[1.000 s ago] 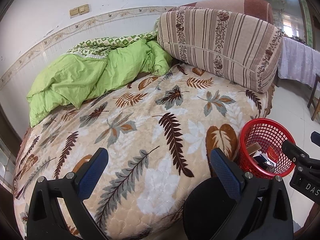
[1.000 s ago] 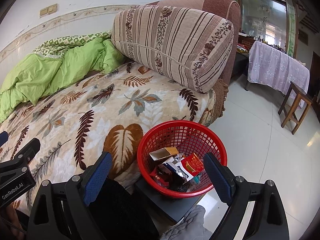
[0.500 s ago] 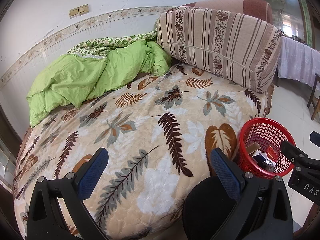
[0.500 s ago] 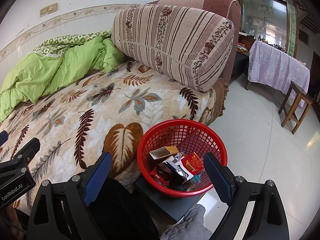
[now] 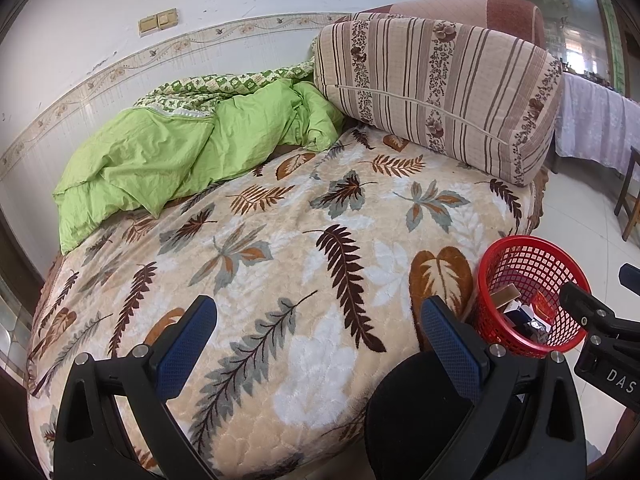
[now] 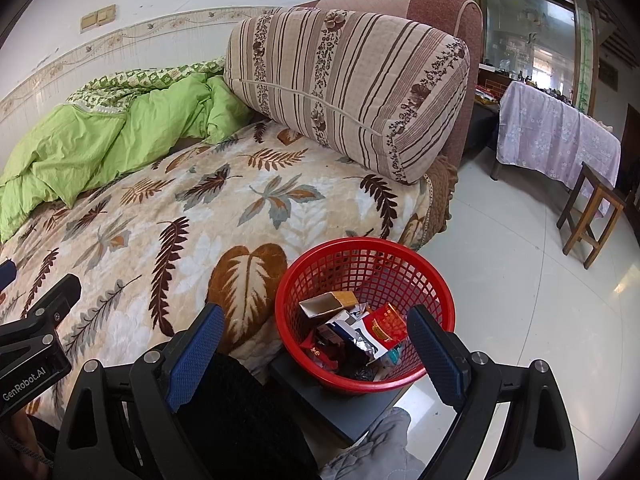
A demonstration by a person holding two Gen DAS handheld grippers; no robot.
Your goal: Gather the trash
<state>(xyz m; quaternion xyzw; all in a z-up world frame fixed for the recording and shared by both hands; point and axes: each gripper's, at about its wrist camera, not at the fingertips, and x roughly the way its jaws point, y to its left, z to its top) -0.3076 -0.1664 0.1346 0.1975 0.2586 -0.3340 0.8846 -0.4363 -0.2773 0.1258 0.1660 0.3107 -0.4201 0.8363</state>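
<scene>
A red mesh basket (image 6: 370, 280) stands on a dark low stand beside the bed, holding several wrappers and small boxes (image 6: 360, 328). It also shows at the right in the left wrist view (image 5: 532, 280). My right gripper (image 6: 316, 344) is open and empty, held just in front of and above the basket. My left gripper (image 5: 320, 340) is open and empty over the near edge of the leaf-patterned bed cover (image 5: 280, 240). No loose trash shows on the cover.
A green quilt (image 5: 180, 152) lies bunched at the back left of the bed. A striped bolster cushion (image 5: 436, 92) lies at the head. A table with a lilac cloth (image 6: 556, 132) and a wooden stool (image 6: 592, 212) stand on the tiled floor to the right.
Almost nothing moved. Both grippers stay open and hold their place; the views shift only very slightly.
</scene>
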